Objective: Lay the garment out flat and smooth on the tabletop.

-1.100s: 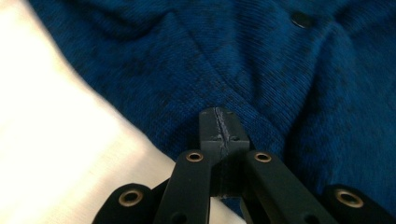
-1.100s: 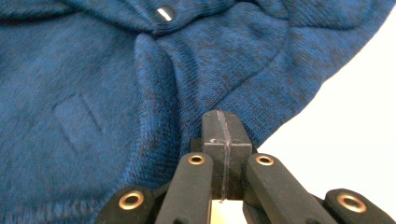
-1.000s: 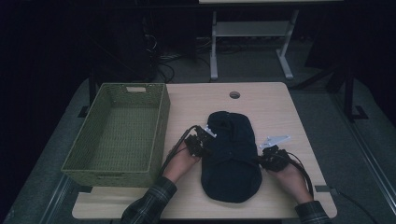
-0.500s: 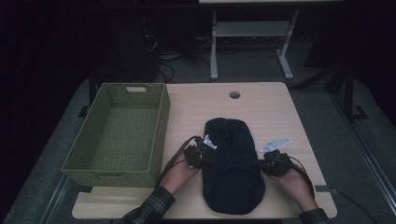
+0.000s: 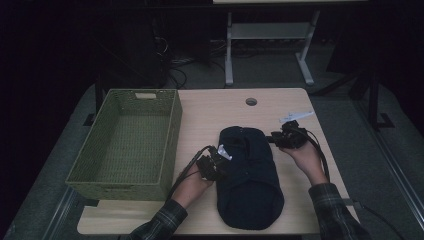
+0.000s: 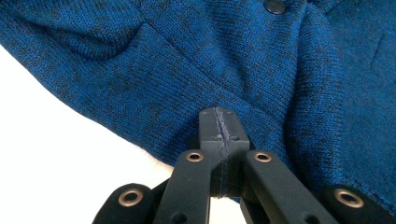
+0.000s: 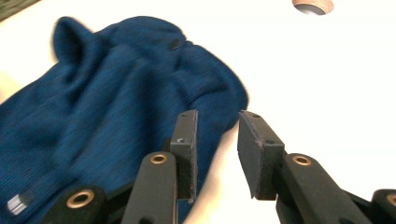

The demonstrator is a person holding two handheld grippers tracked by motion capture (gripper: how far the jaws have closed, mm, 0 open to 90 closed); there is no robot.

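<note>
Left hand-held gripper [image 6: 219,135] clenched, seemingly pinning the sweater [image 5: 248,175]; right hand-held gripper [image 7: 217,149], jaws just opening, nothing between them, probably regrasping.

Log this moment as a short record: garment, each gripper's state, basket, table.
garment: dark blue knitted garment, folded, lying on the table beside the basket
left gripper: jaws shut, at the garment's near left edge; cannot tell if it pinches the knit
right gripper: jaws apart, just been opening, nothing between them, at the garment's edge
basket: green woven, nothing in it
table: light wood
</note>
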